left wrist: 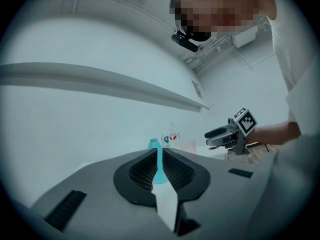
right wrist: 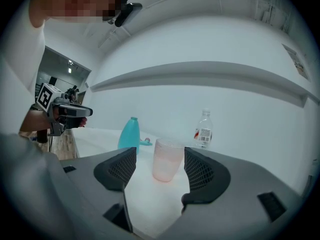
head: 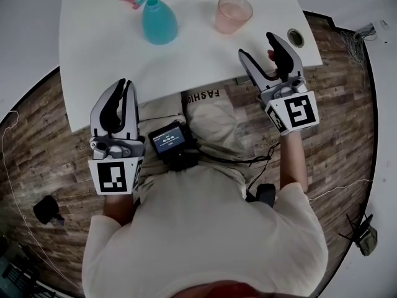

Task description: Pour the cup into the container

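Evenly level, left gripper [head: 124,85] and right gripper [head: 257,45] face the table [head: 105,61].
Left clenched empty; right released, pink cup [head: 234,13] ahead.

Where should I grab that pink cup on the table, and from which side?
Probably best to take the pink cup around its mid-wall with the right hand-held gripper, coming in level from the near edge of the table. It stands upright and open-topped, with both flanks free, and the open jaws frame it.

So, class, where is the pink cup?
In the head view, the pink cup stands on the white table, right of the teal bottle, ahead of the right gripper.
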The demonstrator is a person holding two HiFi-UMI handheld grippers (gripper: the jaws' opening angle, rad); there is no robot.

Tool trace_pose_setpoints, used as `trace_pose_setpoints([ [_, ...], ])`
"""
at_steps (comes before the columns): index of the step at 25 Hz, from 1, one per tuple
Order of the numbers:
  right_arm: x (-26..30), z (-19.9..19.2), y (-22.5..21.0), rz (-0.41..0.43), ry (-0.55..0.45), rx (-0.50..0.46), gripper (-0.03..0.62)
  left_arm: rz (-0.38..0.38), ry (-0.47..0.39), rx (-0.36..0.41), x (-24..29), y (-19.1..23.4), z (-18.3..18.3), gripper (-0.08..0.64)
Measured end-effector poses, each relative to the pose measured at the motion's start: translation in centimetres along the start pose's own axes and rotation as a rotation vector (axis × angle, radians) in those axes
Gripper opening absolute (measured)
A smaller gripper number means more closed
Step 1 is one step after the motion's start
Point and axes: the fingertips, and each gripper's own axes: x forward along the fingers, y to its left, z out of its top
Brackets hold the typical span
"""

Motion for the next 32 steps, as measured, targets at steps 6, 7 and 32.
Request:
trace_pose_setpoints([
  [6,0.7,-0.2,-0.8,0.038,0.008,0.008,0.282,0.006,0.014,-0.008,0.0,0.4,-0.2,0.032],
  [7,0.8,-0.2,-0.9,0.045,0.008,0.014,0.282,0.007,0.016,-0.009,0.0,0.5,-0.2,0.032],
  [32,3.5,-1.1,-2.9,0.210,0.048,0.039,0.308,0.014,0.034,-0.017,0.4,0.7,-0.3,0.040],
])
